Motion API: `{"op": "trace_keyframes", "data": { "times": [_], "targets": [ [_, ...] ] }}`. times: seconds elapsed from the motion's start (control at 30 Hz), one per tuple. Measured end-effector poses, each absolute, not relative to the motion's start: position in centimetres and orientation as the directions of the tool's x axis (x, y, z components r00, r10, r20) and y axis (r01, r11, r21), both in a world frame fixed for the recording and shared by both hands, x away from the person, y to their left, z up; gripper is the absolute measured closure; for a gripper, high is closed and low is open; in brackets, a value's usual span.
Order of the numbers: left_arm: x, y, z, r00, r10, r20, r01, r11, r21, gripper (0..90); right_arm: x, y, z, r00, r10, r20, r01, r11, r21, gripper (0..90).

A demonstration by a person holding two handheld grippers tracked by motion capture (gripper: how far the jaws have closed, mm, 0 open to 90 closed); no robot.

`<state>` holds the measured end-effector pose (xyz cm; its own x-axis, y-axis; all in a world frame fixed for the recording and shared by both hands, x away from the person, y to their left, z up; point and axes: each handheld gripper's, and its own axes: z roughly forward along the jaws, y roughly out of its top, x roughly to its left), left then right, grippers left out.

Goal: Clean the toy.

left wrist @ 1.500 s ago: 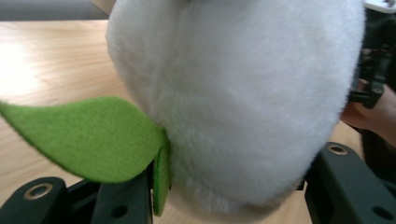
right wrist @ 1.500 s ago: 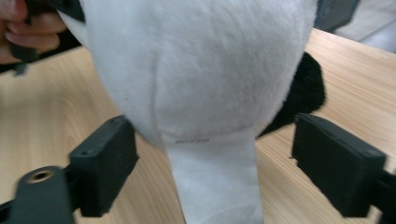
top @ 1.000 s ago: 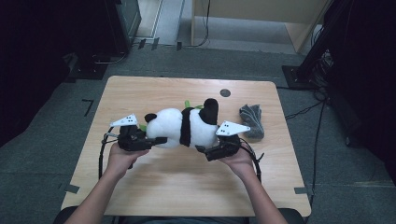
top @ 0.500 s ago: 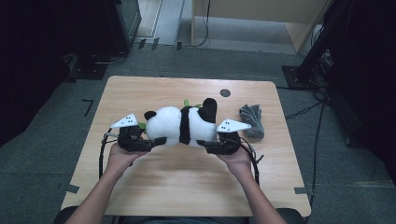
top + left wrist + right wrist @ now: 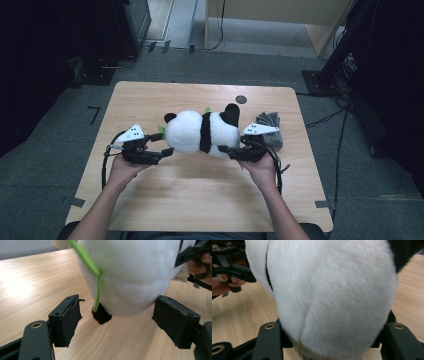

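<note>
A black-and-white panda plush (image 5: 202, 132) lies on its side across the wooden table (image 5: 200, 195). My left gripper (image 5: 165, 152) is at its head end. In the left gripper view the jaws (image 5: 119, 318) stand open around the white head (image 5: 130, 277), pads clear of the fur; they opened wide and have just closed a little. A black ear (image 5: 101, 315) and a green leaf (image 5: 86, 257) hang between them. My right gripper (image 5: 226, 149) is at the rear end; its jaws (image 5: 327, 340) have just been closing and press on the white body (image 5: 332, 290).
A grey cloth bundle (image 5: 270, 127) lies just right of the panda, behind my right hand. A small dark round spot (image 5: 241, 99) marks the table's far side. Bare wood stretches in front of both hands. Dark stands and cables ring the table.
The right gripper's jaws have narrowed onto the panda's rear end. The left gripper's jaws have spread apart at the head. The panda and both hands have hardly shifted.
</note>
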<state>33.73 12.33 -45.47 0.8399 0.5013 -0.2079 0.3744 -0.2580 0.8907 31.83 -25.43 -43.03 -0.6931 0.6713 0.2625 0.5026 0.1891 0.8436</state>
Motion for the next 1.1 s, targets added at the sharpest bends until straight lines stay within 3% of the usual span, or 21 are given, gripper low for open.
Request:
{"op": "trace_keyframes", "data": {
  "times": [0.2,0.3,0.5,0.7,0.83,1.1],
  "targets": [
    [32.9,10.7,-45.8,0.884,0.458,-0.092,0.274,-0.348,0.896,21.8,31.7,-25.6,-42.7,-0.715,0.627,0.310,0.524,0.187,0.831,42.4],
    [32.7,10.2,-45.9,0.894,0.436,-0.101,0.270,-0.346,0.898,18.2,31.5,-25.1,-42.7,-0.722,0.612,0.323,0.532,0.193,0.824,42.2],
    [32.9,9.8,-45.9,0.869,0.476,-0.138,0.314,-0.315,0.895,16.2,31.5,-24.5,-42.7,-0.712,0.615,0.339,0.549,0.185,0.815,41.4],
    [33.0,9.7,-45.8,0.834,0.526,-0.163,0.354,-0.285,0.891,32.6,31.6,-24.3,-43.0,-0.694,0.628,0.352,0.565,0.172,0.807,37.5],
    [33.2,9.4,-45.6,0.798,0.550,-0.246,0.455,-0.284,0.844,46.7,31.9,-24.3,-43.4,-0.678,0.642,0.358,0.589,0.184,0.787,33.1],
    [32.7,9.3,-45.3,0.786,0.561,-0.260,0.470,-0.269,0.841,55.6,32.4,-24.8,-44.2,-0.684,0.621,0.384,0.585,0.152,0.796,23.1]
  ]
}}
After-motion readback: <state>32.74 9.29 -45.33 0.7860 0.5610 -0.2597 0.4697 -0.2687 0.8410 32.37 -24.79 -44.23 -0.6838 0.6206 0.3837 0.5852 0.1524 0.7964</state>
